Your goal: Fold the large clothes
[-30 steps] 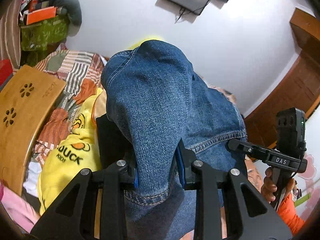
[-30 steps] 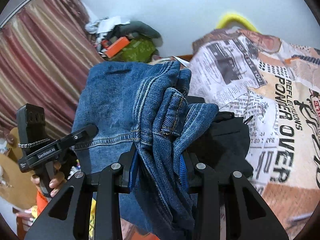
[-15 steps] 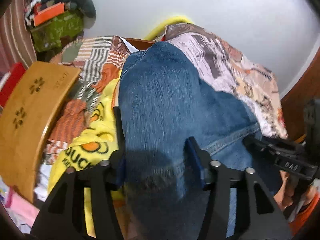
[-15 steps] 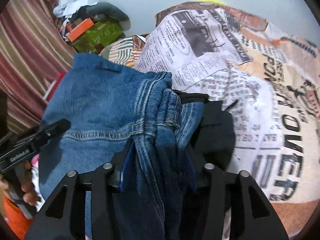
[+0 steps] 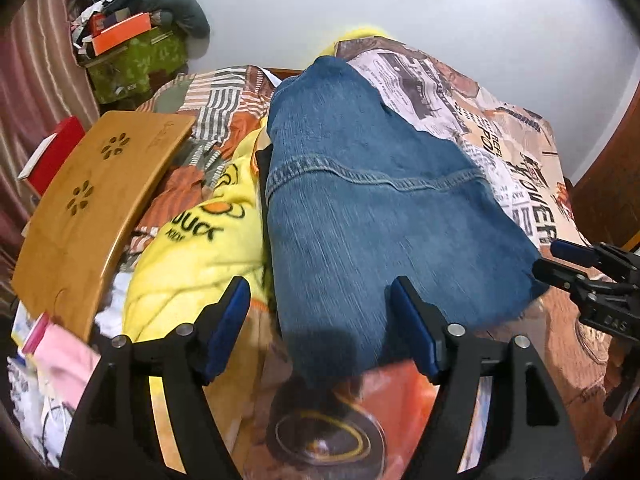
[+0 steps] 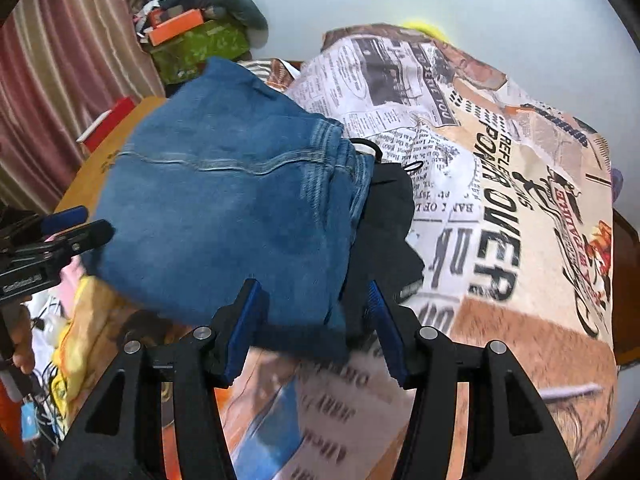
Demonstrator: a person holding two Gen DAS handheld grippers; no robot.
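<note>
Both left tongs and right tongs stand apart, gripping nothing, the folded jeans lying on the bed just ahead between them; fold judged laid, next move calls for a fresh garment.

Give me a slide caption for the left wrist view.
Open left gripper behind folded blue denim jeans lying on the newspaper-print bedspread.

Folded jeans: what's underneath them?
The folded jeans lie on a black garment, which sticks out along their right edge, all on the newspaper-print bedspread. How far the black garment runs beneath, or anything else under there, is covered.
</note>
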